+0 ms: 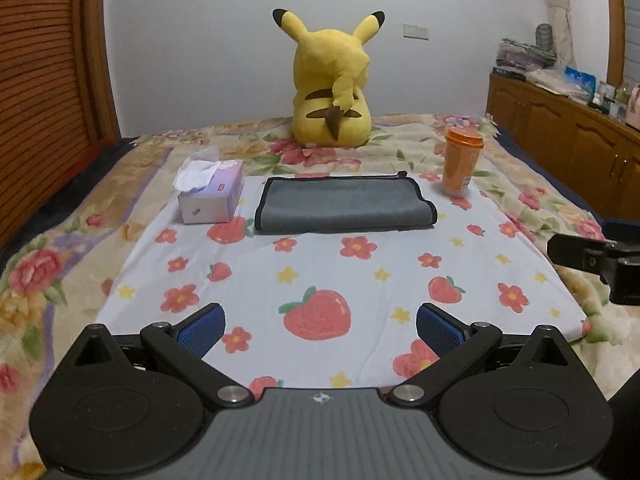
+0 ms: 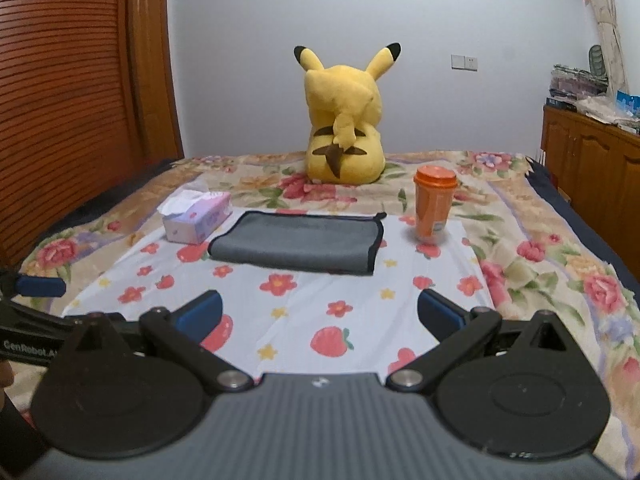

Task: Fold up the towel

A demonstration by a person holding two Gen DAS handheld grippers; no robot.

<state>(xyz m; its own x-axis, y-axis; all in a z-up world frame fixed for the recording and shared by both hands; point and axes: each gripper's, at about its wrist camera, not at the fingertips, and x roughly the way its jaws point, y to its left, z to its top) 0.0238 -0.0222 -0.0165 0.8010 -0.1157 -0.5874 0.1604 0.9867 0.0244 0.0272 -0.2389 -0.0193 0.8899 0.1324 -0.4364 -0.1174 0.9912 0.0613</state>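
Observation:
A grey towel with black edging (image 1: 344,205) lies folded flat on a white strawberry-print cloth (image 1: 320,280) on the bed; it also shows in the right wrist view (image 2: 298,242). My left gripper (image 1: 320,326) is open and empty, well short of the towel, over the cloth's near part. My right gripper (image 2: 320,312) is open and empty, also short of the towel. Part of the right gripper shows at the right edge of the left wrist view (image 1: 592,258).
A tissue box (image 1: 212,194) stands left of the towel and an orange cup with lid (image 1: 461,162) right of it. A yellow plush toy (image 1: 332,88) sits behind. A wooden cabinet (image 1: 568,136) runs along the right, a slatted wooden door (image 1: 44,80) on the left.

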